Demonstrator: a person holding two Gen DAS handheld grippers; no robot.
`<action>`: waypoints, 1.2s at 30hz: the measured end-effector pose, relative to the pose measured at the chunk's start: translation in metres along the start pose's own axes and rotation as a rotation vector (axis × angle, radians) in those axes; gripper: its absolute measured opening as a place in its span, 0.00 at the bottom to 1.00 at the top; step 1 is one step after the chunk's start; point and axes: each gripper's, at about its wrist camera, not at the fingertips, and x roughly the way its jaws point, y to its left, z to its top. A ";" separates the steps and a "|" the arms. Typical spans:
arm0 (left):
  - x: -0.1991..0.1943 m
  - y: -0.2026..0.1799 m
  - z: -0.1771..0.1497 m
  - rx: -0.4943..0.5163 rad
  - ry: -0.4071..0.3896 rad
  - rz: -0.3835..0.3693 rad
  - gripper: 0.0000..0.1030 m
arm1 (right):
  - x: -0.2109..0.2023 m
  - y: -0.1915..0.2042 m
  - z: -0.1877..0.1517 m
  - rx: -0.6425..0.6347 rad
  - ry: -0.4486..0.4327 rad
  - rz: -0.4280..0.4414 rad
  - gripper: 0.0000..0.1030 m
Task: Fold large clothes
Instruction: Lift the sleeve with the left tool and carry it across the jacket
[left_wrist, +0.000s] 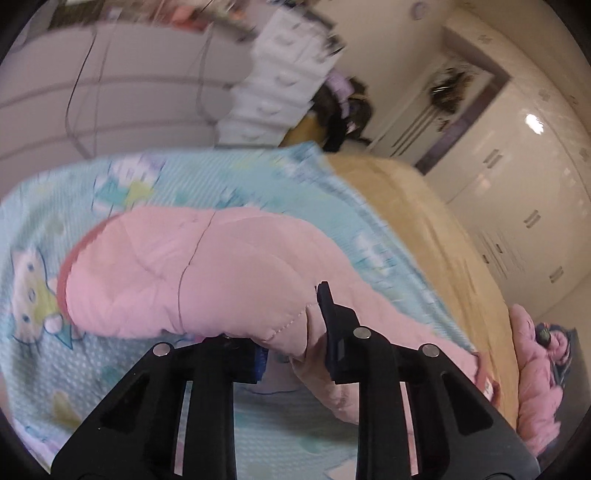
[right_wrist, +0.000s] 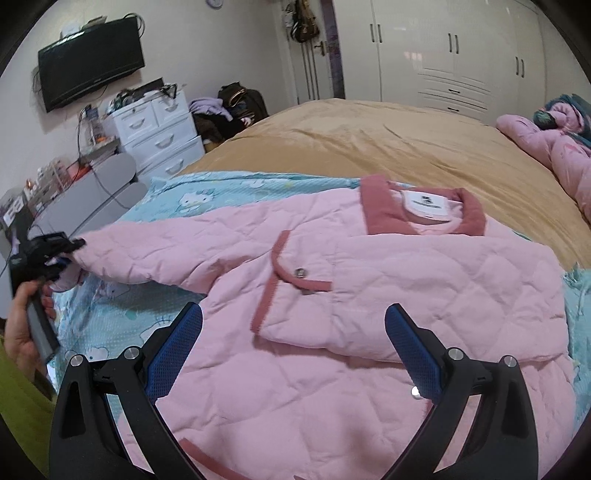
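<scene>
We are at the sleeve fold: the pink jacket (right_wrist: 369, 295) lies flat on the blue blanket (right_wrist: 177, 195), and our left gripper (left_wrist: 295, 332) has its jaws pinched on the sleeve (left_wrist: 192, 269) cuff. The right gripper (right_wrist: 293, 350) hovers above the jacket's front, jaws wide and empty. Next we judge the sleeve must swing across the jacket's chest.

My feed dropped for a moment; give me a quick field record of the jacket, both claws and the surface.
garment: pink quilted jacket, front up, one side already folded in
left claw: shut on the sleeve, near the cuff
right claw: open, empty, above the jacket's lower half
surface: blue cartoon-print blanket over a tan bedspread
also on bed: second pink garment, far corner
</scene>
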 end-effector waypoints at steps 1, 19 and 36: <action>-0.008 -0.011 0.003 0.022 -0.019 -0.011 0.15 | -0.002 -0.004 0.000 0.010 -0.004 0.000 0.96; -0.093 -0.163 -0.019 0.253 -0.158 -0.206 0.13 | -0.058 -0.100 -0.017 0.179 -0.072 -0.005 0.96; -0.105 -0.277 -0.122 0.536 -0.079 -0.388 0.12 | -0.095 -0.176 -0.042 0.319 -0.102 -0.047 0.96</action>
